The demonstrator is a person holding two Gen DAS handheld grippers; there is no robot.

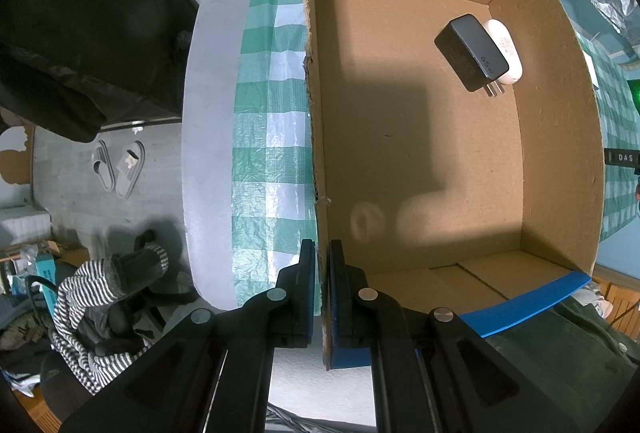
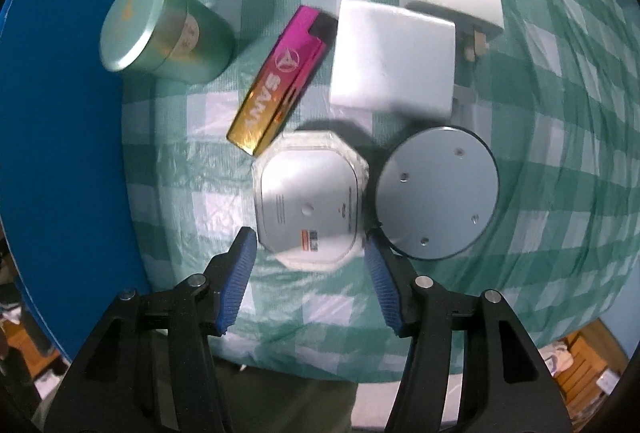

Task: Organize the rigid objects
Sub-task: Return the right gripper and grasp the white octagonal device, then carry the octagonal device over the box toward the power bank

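Your table wears a green-checked cloth (image 2: 560,161); slippers (image 1: 118,167) lie on the floor at left. Your left gripper (image 1: 322,273) pinches the cardboard box (image 1: 560,137) wall at lower centre; two chargers sit inside, upper right. Your right gripper (image 2: 308,257) stands spread, the octagonal white device (image 2: 308,193) just above it, among six objects

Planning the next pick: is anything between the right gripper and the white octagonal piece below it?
Nothing visible. The right gripper has its jaws open on either side of the white octagonal piece, with no object in the gap. The round grey disc lies close beside the right-hand jaw, and the pink-gold box rests beyond.
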